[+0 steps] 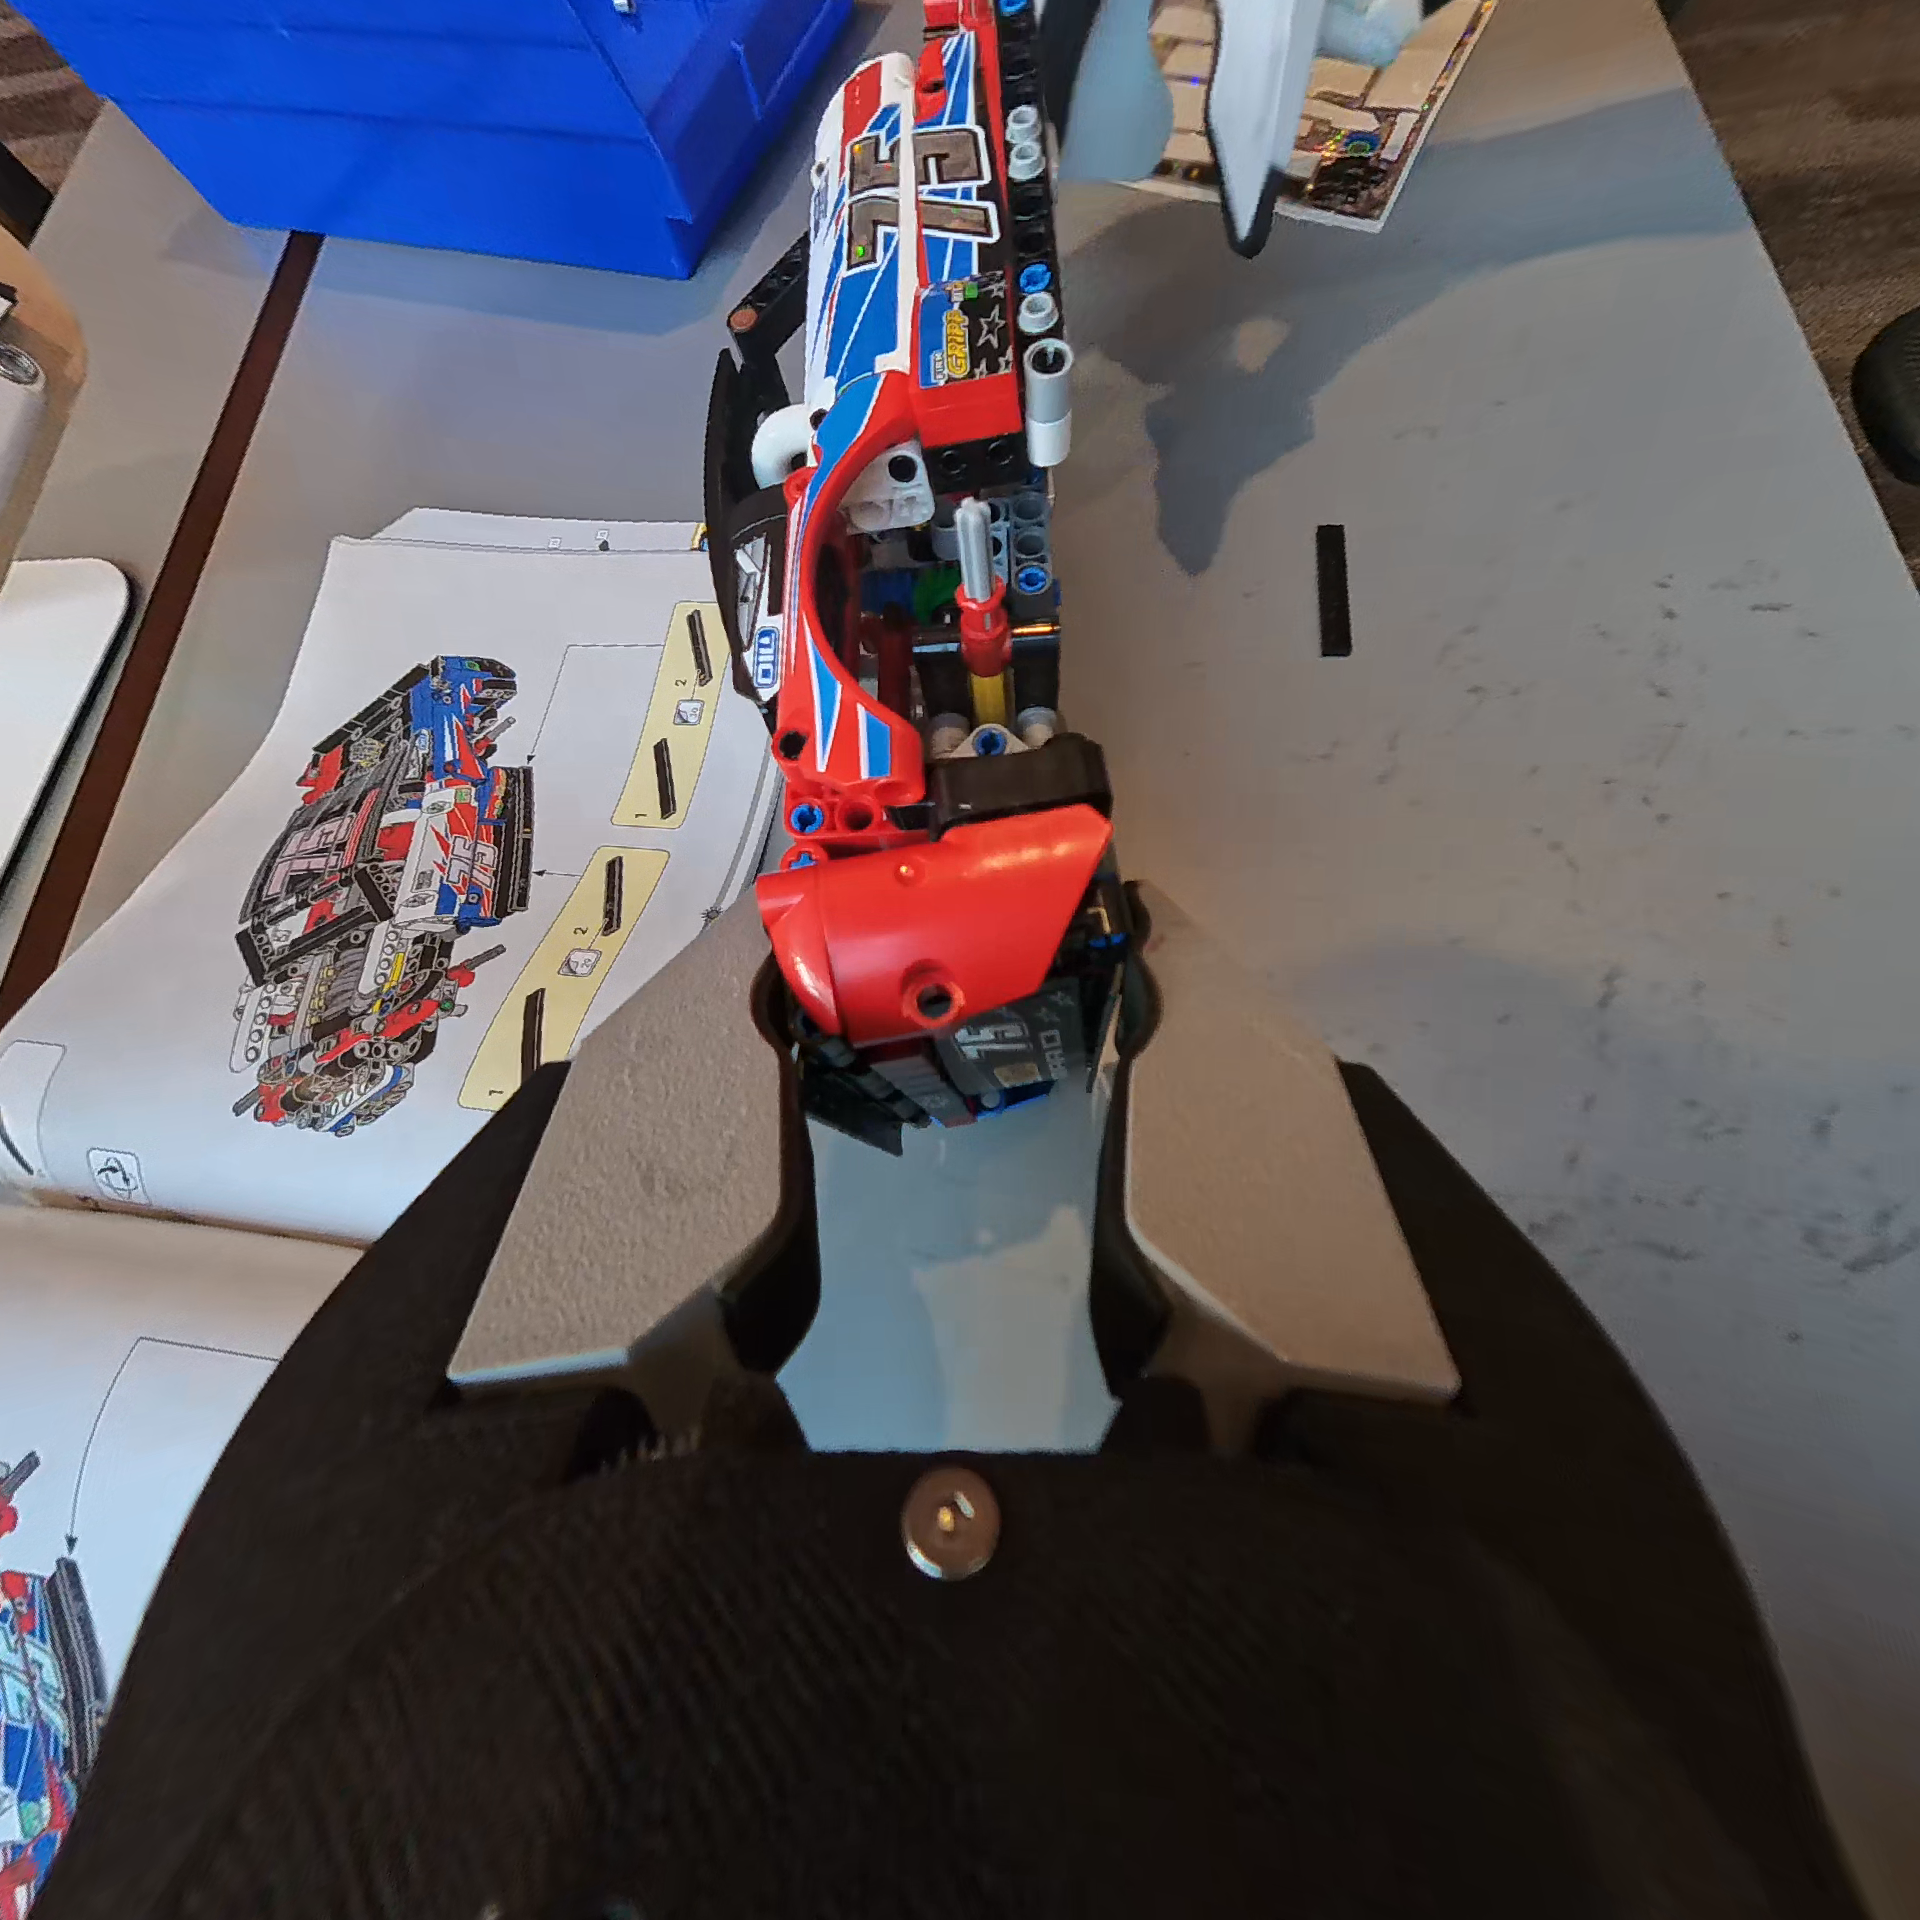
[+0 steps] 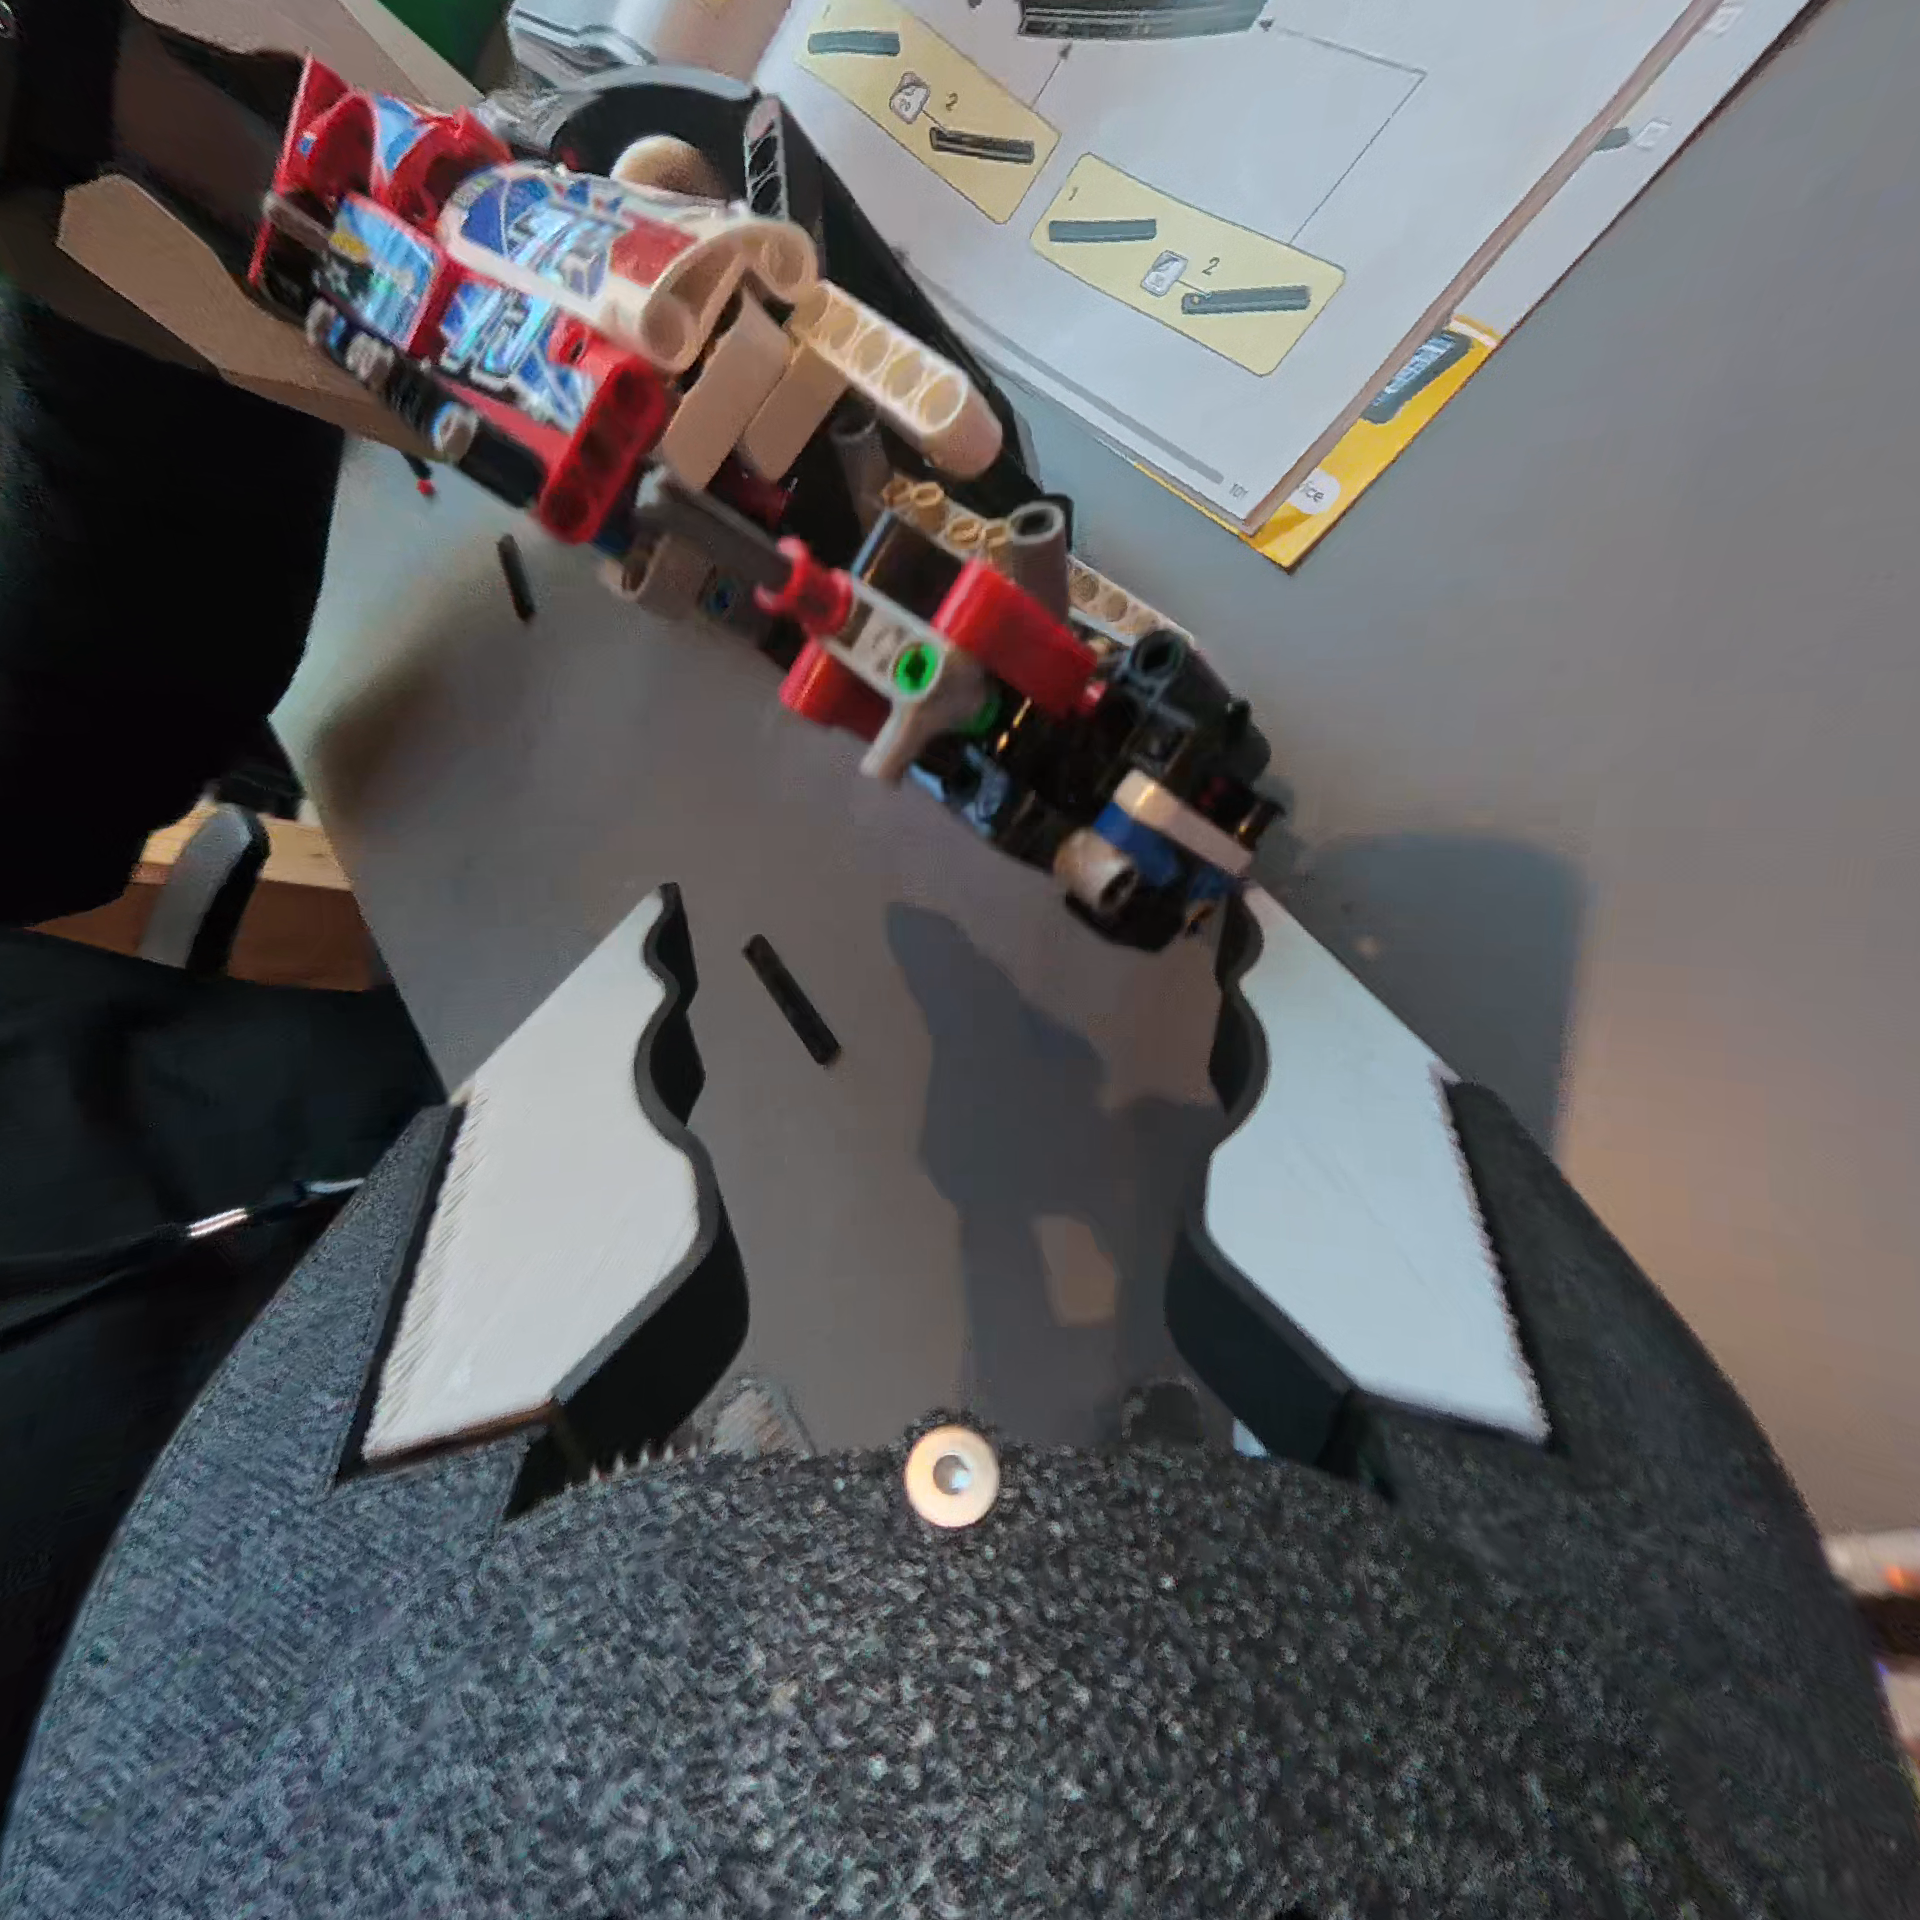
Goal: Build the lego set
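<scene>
My left gripper [image 1: 951,997] is shut on the near end of the red, white and blue lego car [image 1: 904,416], holding it on its side over the grey table [image 1: 1558,935]. The car also shows in the right wrist view [image 2: 727,436], with its far end low by the table. My right gripper [image 2: 956,925] is open and empty, just short of that end. A small black beam [image 2: 792,1000] lies on the table between its fingers. Another black beam [image 2: 516,577] lies farther off. One black beam [image 1: 1332,590] shows right of the car.
The open instruction booklet [image 1: 416,852] lies left of the car and also shows in the right wrist view [image 2: 1247,208]. A blue bin [image 1: 447,114] stands at the far left. A printed sheet [image 1: 1351,135] lies at the far end, behind the other gripper [image 1: 1257,114].
</scene>
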